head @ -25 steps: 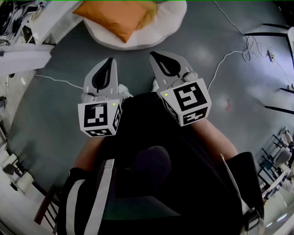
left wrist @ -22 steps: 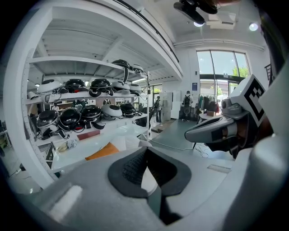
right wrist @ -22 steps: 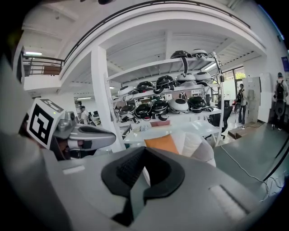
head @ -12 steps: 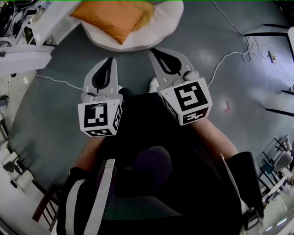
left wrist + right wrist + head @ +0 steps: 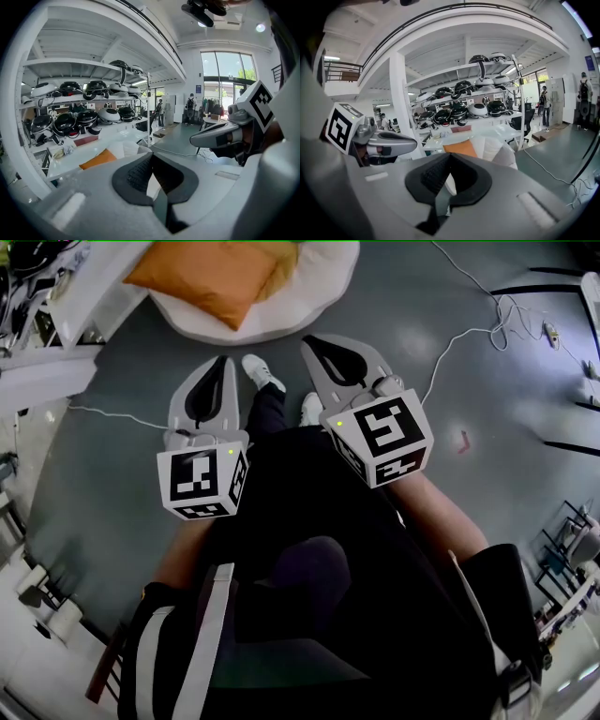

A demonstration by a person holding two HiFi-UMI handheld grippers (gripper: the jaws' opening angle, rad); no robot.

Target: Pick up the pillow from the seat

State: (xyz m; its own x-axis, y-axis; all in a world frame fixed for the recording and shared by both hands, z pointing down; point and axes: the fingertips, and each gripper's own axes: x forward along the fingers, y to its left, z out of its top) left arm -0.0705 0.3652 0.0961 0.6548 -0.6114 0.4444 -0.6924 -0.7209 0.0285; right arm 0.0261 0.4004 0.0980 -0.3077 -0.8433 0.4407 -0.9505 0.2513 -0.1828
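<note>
An orange pillow [image 5: 208,277] lies on a round white seat [image 5: 314,292] on the grey floor, at the top of the head view. My left gripper [image 5: 222,362] and my right gripper [image 5: 314,341] are held side by side, short of the seat, pointing toward it. Both are shut with nothing between the jaws. From the left gripper [image 5: 151,157] the pillow [image 5: 98,159] shows ahead to the left, and the right gripper [image 5: 193,140] at the right. Over the right gripper [image 5: 450,157], the pillow [image 5: 460,148] and seat [image 5: 493,150] are straight ahead.
The person's white shoes [image 5: 261,371] step on the floor between the grippers. White cables [image 5: 450,343] run across the floor at the right and left. Shelves of helmets [image 5: 464,110] and a white table [image 5: 108,140] stand behind the seat. Black chair legs [image 5: 553,287] are at the far right.
The person has stepped forward: a foot now shows between the grippers. The pillow and seat have slid left in the head view. Both grippers have stayed shut.
</note>
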